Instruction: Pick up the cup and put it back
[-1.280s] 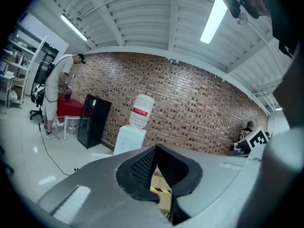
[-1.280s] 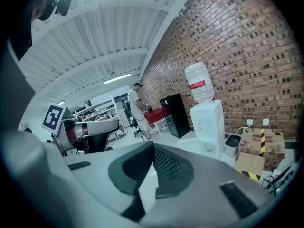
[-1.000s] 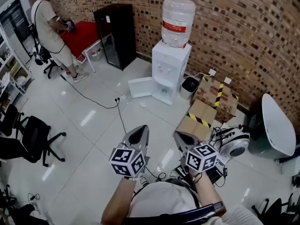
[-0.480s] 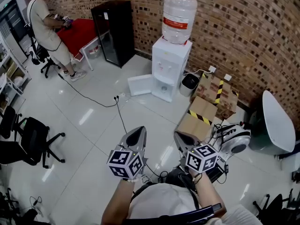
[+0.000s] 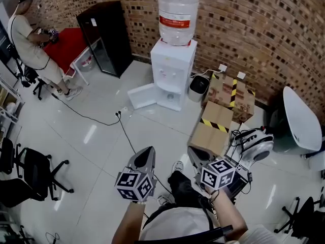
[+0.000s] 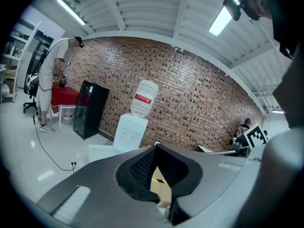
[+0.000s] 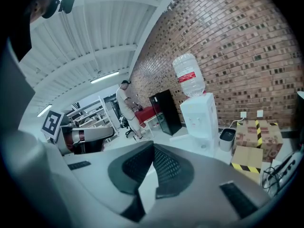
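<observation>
White tiled floor [image 5: 96, 151]. Dispenser [image 5: 172, 70] stood by brick wall, bin [image 5: 197, 88] just beside, white panel [image 5: 141, 95] laid at its foot. Boxes [image 5: 210, 131] set near bin. Black cabinet [image 5: 104, 37] and red table [image 5: 63, 44] placed farther left. Cable [image 5: 126, 133] trailed across tiles.

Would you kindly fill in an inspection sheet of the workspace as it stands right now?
Surface: glossy white tiled floor.
Job's things: nothing seen.
Clutter: taped cardboard boxes, a small bin and a white panel lying beside the water dispenser.
Grippers: left gripper shut, empty; right gripper shut, empty.
Cables: a black cable runs across the floor to a socket block; a cable tangle lies beside the boxes.
Surroundings: brick wall, black cabinet, red table with a person standing at it, office chairs at left.
</observation>
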Demonstrator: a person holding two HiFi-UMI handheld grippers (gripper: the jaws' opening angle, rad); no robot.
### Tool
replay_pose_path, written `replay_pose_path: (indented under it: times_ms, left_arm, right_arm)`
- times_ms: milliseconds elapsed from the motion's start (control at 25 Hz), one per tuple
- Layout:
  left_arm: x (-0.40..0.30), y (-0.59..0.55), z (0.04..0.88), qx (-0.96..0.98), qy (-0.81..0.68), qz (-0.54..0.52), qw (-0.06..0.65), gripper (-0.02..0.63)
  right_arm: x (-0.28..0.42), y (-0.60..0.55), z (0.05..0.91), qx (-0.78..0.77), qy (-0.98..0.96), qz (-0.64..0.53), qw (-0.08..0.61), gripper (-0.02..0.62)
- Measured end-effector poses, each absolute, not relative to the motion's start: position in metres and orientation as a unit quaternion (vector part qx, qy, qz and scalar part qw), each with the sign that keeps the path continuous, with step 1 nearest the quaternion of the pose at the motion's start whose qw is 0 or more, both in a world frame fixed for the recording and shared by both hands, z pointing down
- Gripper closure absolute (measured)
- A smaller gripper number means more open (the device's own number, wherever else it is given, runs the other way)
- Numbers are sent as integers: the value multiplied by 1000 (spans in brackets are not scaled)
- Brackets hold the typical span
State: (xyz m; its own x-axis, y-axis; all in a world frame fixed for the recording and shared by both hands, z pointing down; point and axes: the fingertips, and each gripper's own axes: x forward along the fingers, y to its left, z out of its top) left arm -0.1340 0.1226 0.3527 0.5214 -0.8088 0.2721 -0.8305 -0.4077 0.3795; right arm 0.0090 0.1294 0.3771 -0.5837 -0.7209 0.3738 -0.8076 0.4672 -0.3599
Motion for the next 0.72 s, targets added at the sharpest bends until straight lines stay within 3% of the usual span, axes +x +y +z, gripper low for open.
replay_pose_path:
  times_ms: [520, 720]
  left_arm:
    - [-80, -66, 426, 846, -465, 113, 237, 603]
    - [-78, -120, 476, 843, -453, 146, 250, 575]
  right_arm:
    - [57, -53, 441, 455, -840, 278, 100, 589]
    - [67, -100, 487, 461, -829, 292, 123, 589]
